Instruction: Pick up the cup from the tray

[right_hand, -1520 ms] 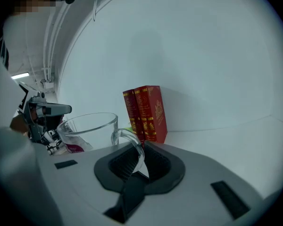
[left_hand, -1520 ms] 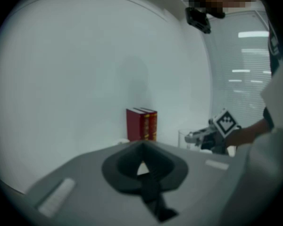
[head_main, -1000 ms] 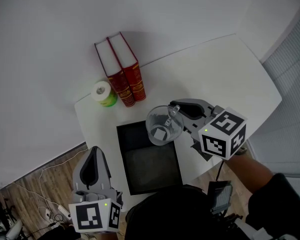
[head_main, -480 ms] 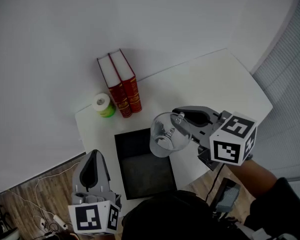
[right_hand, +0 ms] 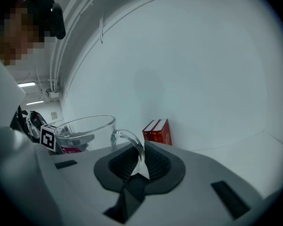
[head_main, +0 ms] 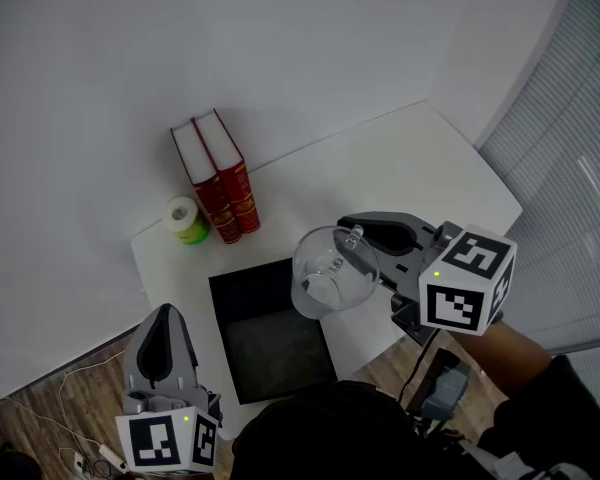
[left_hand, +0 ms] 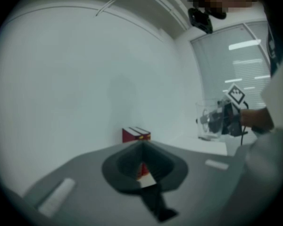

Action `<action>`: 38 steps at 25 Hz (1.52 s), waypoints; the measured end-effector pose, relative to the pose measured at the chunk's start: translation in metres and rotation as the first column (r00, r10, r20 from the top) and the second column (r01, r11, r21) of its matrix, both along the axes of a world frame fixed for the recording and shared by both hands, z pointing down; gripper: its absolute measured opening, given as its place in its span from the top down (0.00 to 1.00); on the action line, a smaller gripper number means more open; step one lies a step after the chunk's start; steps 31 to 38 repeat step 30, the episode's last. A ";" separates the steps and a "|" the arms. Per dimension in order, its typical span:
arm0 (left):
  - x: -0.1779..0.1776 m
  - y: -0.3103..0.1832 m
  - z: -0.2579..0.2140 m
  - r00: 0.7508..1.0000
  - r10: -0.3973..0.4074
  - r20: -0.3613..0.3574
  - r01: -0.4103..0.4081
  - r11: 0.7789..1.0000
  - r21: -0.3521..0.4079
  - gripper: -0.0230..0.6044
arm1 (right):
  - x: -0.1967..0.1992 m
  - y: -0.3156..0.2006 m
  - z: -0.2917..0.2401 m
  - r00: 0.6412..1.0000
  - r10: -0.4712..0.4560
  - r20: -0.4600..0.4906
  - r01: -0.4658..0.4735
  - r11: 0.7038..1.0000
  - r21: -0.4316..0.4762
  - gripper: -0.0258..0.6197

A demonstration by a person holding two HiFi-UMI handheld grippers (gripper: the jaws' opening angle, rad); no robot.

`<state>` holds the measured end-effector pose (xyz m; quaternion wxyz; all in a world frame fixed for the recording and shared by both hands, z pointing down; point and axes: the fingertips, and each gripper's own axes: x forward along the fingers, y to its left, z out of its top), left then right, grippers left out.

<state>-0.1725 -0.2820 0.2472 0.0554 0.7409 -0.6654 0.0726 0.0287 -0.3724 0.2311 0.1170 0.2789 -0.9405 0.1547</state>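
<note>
The right gripper is clamping its jaws on the handle of the clear glass cup and is holding it in the air, off the black tray. The glass is rigid, smooth and breakable. Its bowl is probably levering downward, so the handle loop is serving as the correct hold. The left gripper is idling beside the tray, jaws together and empty.

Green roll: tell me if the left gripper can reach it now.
Probably yes: the left gripper is empty, and only bare table lies between it and the green roll.
</note>
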 end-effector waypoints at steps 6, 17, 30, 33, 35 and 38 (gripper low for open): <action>-0.002 0.004 -0.004 1.000 0.004 -0.001 -0.004 1.000 0.012 0.96 | 0.002 0.006 -0.002 1.000 0.023 0.001 -0.023 1.000 0.014 0.89; -0.006 0.009 -0.004 1.000 0.006 -0.015 -0.006 1.000 0.010 0.96 | -0.007 0.013 0.000 1.000 0.015 0.004 -0.016 1.000 0.009 0.89; -0.010 0.011 -0.002 1.000 0.003 -0.022 -0.003 1.000 0.010 0.96 | -0.016 0.012 0.002 1.000 0.012 0.004 -0.012 1.000 0.009 0.89; -0.010 0.011 -0.002 1.000 0.003 -0.022 -0.003 1.000 0.010 0.96 | -0.016 0.012 0.002 1.000 0.012 0.004 -0.012 1.000 0.009 0.89; -0.010 0.011 -0.002 1.000 0.003 -0.022 -0.003 1.000 0.010 0.96 | -0.016 0.012 0.002 1.000 0.012 0.004 -0.012 1.000 0.009 0.89; -0.010 0.011 -0.002 1.000 0.003 -0.022 -0.003 1.000 0.010 0.96 | -0.016 0.012 0.002 1.000 0.012 0.004 -0.012 1.000 0.009 0.89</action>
